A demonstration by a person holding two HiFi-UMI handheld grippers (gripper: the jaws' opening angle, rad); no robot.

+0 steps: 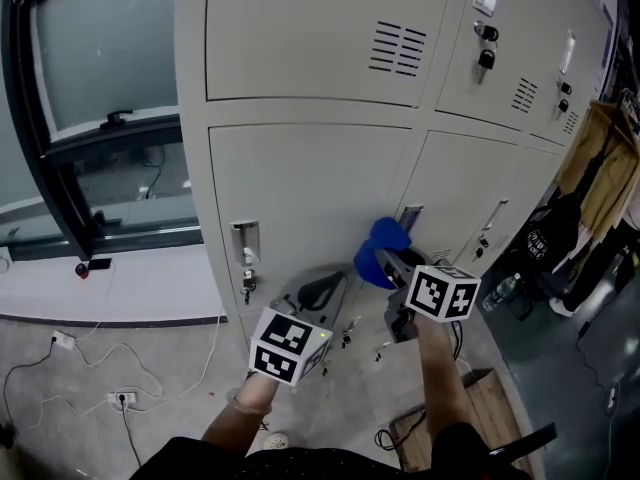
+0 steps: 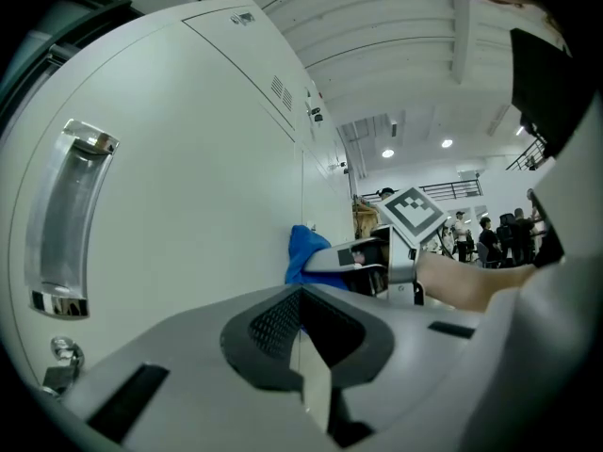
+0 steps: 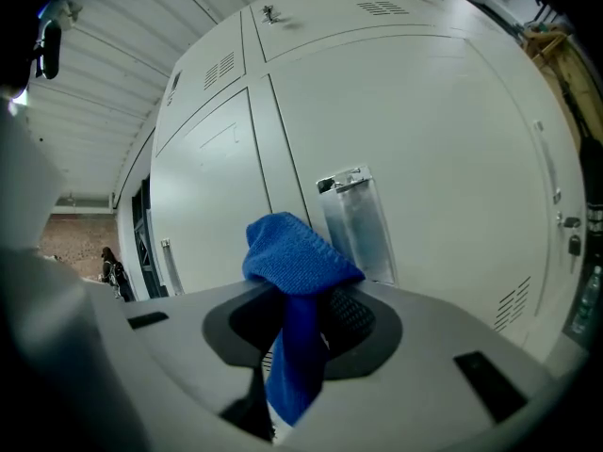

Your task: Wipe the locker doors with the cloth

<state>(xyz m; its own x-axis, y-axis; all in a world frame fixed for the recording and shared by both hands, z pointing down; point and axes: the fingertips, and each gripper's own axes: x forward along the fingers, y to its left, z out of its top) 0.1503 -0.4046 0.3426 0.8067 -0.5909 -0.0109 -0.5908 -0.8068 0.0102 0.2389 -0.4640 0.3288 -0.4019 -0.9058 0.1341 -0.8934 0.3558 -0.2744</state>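
Pale grey lockers fill the head view; the lower-row doors [image 1: 310, 188] face me. A blue cloth [image 1: 379, 251] is bunched against the lower doors near a recessed handle [image 1: 408, 214]. My right gripper [image 1: 388, 260] is shut on it. In the right gripper view the cloth [image 3: 297, 271] hangs out from between the jaws of the right gripper [image 3: 301, 332], in front of a clear handle [image 3: 353, 224]. My left gripper [image 1: 325, 290] hovers low by the left door, shut and empty. In the left gripper view its jaws meet at the left gripper [image 2: 301, 332], with the cloth [image 2: 303, 252] beyond.
A keyed handle [image 1: 245, 240] sits on the left lower door. A dark-framed window [image 1: 100, 48] is at left, with cables and a power strip [image 1: 125, 398] on the floor. Bags and clothes [image 1: 600, 178] hang at right, above a bottle [image 1: 503, 290] and a wooden pallet [image 1: 490, 408].
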